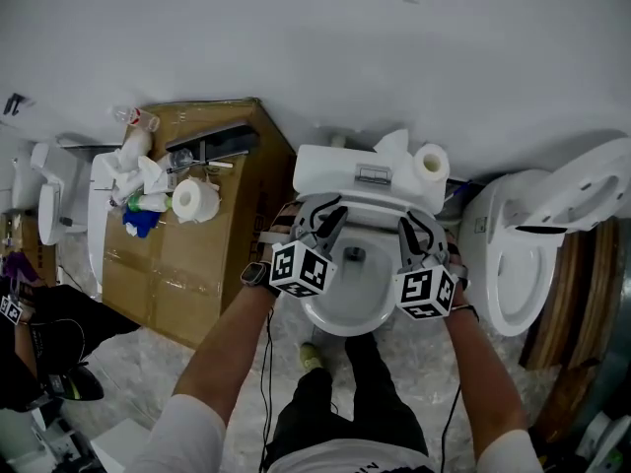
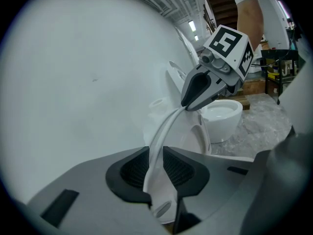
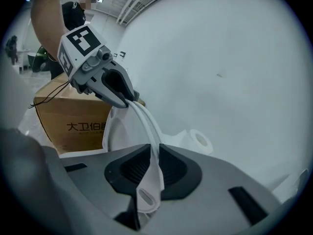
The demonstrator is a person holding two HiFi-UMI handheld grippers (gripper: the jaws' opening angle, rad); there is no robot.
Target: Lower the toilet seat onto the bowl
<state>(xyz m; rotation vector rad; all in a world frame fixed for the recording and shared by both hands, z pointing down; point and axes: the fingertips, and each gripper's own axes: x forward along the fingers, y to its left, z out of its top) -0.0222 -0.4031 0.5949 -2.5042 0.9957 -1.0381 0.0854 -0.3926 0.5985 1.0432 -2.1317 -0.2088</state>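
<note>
Clamped with the left gripper (image 2: 156, 165) on the left rim of the toilet seat (image 2: 164, 126), pads pressing the thin white edge, jaws only narrowly apart. Pinched likewise with the right gripper (image 3: 155, 163) on the right rim. Held raised above the bowl (image 1: 345, 308), close before the tank (image 1: 335, 170).

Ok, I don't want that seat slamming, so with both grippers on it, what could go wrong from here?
1. The left gripper and the right gripper each pinch only the thin edge of the raised toilet seat; it could slip out and drop onto the bowl.
2. The grips sit on opposite sides, so uneven lowering may twist the seat.
</note>
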